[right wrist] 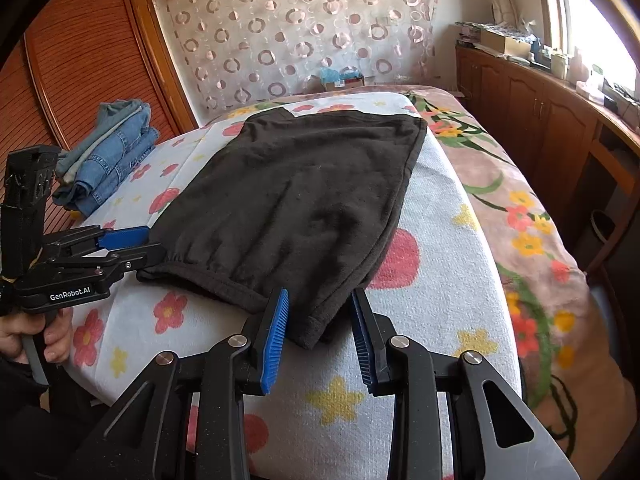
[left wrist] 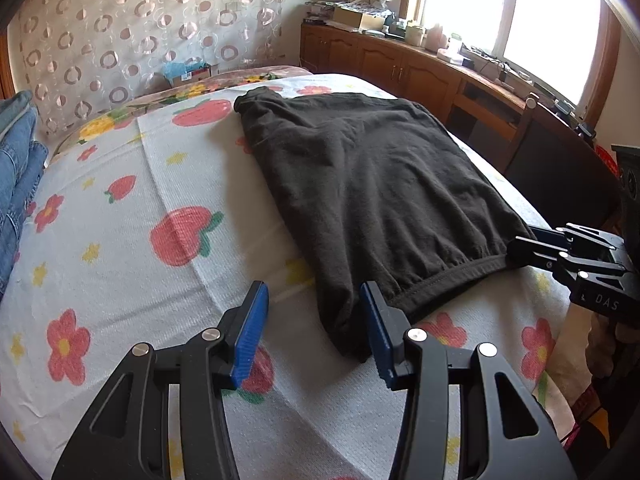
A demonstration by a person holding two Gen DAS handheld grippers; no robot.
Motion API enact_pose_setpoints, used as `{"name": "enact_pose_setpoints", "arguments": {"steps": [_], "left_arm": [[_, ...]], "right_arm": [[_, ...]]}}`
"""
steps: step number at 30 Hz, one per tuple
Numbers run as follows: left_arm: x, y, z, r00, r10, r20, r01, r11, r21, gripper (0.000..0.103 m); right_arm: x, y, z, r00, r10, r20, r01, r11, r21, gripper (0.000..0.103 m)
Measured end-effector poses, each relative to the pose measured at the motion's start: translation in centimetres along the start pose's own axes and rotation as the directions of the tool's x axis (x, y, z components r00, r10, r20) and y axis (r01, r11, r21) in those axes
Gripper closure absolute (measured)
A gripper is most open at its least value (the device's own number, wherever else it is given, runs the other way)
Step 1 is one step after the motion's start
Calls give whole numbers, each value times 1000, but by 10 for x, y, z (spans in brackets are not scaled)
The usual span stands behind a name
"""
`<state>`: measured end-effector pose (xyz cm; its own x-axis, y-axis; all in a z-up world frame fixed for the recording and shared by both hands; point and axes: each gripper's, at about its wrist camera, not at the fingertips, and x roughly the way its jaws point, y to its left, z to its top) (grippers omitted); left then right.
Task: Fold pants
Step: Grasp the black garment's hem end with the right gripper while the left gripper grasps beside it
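Note:
Black pants (left wrist: 360,168) (right wrist: 300,184) lie folded flat on the flowered bed cover (left wrist: 120,240) (right wrist: 440,232), elastic waistband toward me. My left gripper (left wrist: 314,300) is open at the waistband's left corner; the cloth's corner lies loose by the right blue pad (left wrist: 378,336). In the right wrist view the left gripper (right wrist: 150,246) has its jaws apart around that corner. My right gripper (right wrist: 320,296) is open at the other near corner, with the cloth lying between its pads, unpinched. It also shows in the left wrist view as the right gripper (left wrist: 516,248) at the waistband's end.
A stack of folded blue jeans (right wrist: 108,156) (left wrist: 16,168) sits at the bed's far left side. Wooden cabinets (right wrist: 540,120) (left wrist: 400,68) with clutter run under the window on the right. A brown wardrobe (right wrist: 80,60) stands left. A hand (right wrist: 48,336) holds the left gripper's handle.

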<state>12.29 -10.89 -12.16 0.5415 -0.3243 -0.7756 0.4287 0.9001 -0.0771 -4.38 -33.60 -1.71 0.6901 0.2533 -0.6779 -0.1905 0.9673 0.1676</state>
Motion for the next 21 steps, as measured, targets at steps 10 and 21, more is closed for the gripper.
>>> {"name": "enact_pose_setpoints", "arguments": {"steps": [10,21], "left_arm": [[-2,-2,-1,1000,6,3,-6,1000,-6,54],[-4,1,3,999,-39,9,40,999,-35,54]], "right_arm": [[2,-1,-1,1000,18,9,-18,999,29,83],[2,1,-4,1000,14,22,-15,1000,14,85]]}}
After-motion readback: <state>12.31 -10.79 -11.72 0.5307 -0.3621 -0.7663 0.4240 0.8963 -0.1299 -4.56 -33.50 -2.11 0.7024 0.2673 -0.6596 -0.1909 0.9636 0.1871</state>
